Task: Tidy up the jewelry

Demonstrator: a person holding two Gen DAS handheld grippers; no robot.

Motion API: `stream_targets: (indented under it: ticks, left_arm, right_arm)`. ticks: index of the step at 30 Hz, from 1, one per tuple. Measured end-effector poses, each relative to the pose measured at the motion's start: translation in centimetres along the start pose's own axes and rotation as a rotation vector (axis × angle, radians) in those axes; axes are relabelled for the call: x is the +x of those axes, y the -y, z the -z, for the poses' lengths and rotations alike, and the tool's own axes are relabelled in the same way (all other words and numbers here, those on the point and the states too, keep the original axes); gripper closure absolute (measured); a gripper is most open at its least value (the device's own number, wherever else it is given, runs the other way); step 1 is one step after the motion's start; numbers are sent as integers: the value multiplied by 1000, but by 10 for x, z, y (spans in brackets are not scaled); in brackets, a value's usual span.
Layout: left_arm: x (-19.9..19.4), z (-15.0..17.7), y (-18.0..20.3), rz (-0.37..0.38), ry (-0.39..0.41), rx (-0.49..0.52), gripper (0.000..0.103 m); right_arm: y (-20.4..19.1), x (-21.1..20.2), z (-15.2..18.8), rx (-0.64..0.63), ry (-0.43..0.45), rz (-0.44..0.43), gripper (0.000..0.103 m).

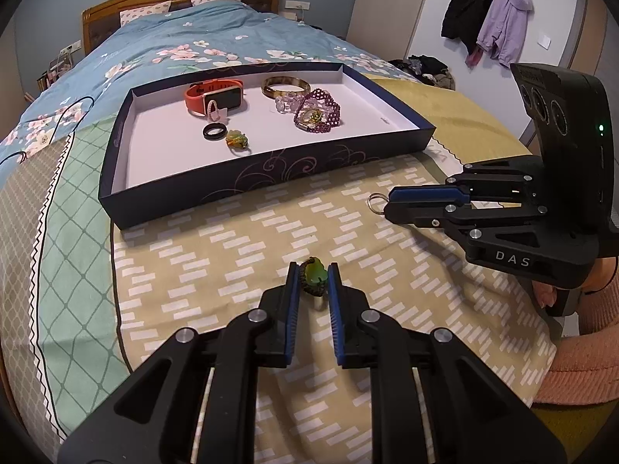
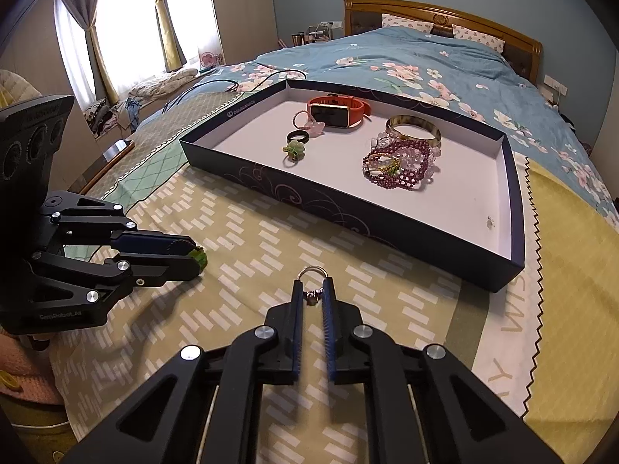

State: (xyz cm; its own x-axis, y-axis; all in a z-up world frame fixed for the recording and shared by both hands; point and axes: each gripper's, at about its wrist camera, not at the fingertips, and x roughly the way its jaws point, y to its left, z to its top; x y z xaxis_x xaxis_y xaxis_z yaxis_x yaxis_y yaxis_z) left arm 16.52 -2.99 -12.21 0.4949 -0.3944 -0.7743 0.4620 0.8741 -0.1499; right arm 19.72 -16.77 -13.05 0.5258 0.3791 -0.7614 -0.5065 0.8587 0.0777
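So here's where I'm at: my left gripper (image 1: 312, 275) has its jaws narrowed around a green stone ring (image 1: 315, 275), pads touching it on both sides as far as I can tell, and it sits low over the tan patterned bedspread (image 1: 232, 255). My right gripper (image 2: 312, 285) is pinched on a silver ring (image 2: 313, 272) with a little pinkish charm, the hoop poking out past the fingertips. Both rings are near the foot end of the bed, just short of the near wall of the dark box lid (image 1: 216, 189) that serves as the tray.

Inside the tray, the orange watch (image 1: 214, 96) lies toward the far left corner, with a black ring (image 1: 213, 131) and another green ring (image 1: 238, 141) closer to the near wall. The amber bangle (image 1: 286, 86) and the purple bead bracelet (image 1: 319, 112) bunch up toward the far right.

My take on doing this step well: I'd lift each ring clearly above the tray's near wall before going forward, since that rim looks easy to clip. The silver ring is held only by its back part, so I'd go slowly and avoid any wrist roll. The rings seem grouped on the tray's left side, so I'd aim for bare floor next to the black ring, lower right down, and only then let go, or the rings may roll.
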Motion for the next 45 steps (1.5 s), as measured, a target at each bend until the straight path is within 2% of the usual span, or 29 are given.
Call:
stream_targets:
  ticks: [19, 26, 45]
  left_arm:
    - [-4, -2, 0, -13, 23, -15, 89]
    - [-11, -2, 1, -15, 47, -23, 89]
    - [-33, -15, 0, -24, 132, -45, 89]
  right_arm:
    - [11, -12, 1, 88, 57, -63, 95]
    - [12, -21, -1, 111, 103, -74, 95]
    - [17, -30, -10, 145, 162, -93, 95]
